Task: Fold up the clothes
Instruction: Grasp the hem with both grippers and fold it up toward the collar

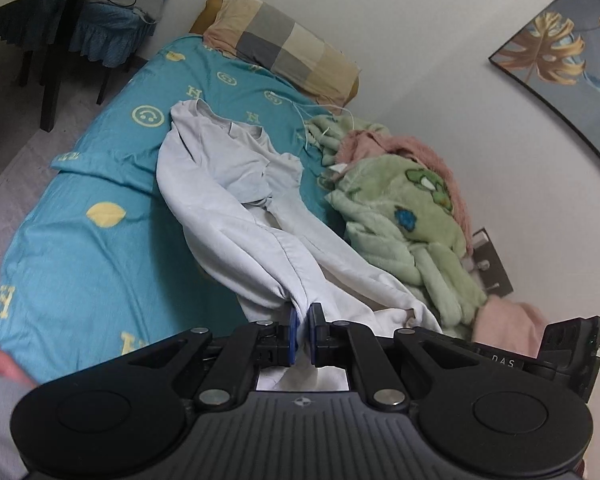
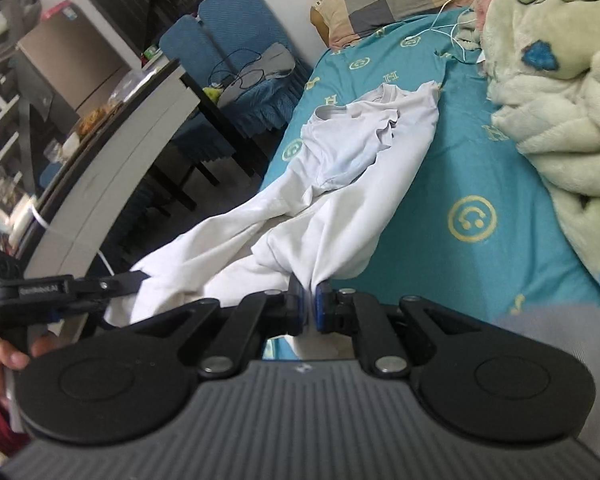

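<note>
My left tongs [image 1: 304, 320] and right tongs [image 2: 308, 300], both tilted downward, each clamp the white shirt [image 1: 236, 200] at twelve o'clock; "DAS" [image 1: 503, 362] marks one housing.

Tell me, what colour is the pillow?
Tan, cream and grey checks on the pillow; clearest in the left wrist view.

Left gripper [image 1: 303, 322], right gripper [image 2: 308, 304]: clamped.

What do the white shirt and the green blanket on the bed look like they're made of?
White shirt: thin, matte knit, probably cotton jersey; it hangs in soft, fine folds from both hand-held grippers.
Green blanket: thick plush fleece, likely synthetic; fuzzy pile, rounded bulky folds, printed cartoon patches.
</note>
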A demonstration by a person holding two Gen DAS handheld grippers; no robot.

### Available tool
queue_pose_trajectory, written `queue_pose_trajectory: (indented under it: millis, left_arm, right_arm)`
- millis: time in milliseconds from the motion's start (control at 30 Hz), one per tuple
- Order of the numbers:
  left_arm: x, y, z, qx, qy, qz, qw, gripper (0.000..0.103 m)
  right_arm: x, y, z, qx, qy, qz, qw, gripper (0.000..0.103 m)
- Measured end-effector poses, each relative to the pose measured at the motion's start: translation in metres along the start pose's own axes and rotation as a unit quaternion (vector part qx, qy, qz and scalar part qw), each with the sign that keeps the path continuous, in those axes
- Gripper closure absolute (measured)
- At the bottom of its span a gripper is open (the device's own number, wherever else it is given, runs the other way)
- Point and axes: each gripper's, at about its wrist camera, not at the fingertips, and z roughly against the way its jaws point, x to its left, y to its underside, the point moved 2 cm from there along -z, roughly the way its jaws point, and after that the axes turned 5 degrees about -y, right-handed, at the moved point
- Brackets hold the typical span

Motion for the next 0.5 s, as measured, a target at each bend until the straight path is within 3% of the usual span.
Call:
queue_pose_trajectory:
  millis: [233,333,500]
  left_arm:
    - [-0.002,0.049,0.021,0.007,-0.001,-0.018,0.9998,0.097]
    - [-0.006,0.046,0.022,0.000,0.001,-0.021,0.9998,0.097]
    - [-0.014,0.020,0.006,-0.015,-0.015,-0.037,0.9991,0.096]
  right_arm:
    - [0.002,0.048,0.034,0.003,-0.009,-0.001,1.000,0.094]
    - [0.000,0.050,0.040,-0.008,-0.012,-0.002,1.000,0.094]
    - [-0.004,0.024,0.029,-0.031,-0.010,-0.009,0.999,0.094]
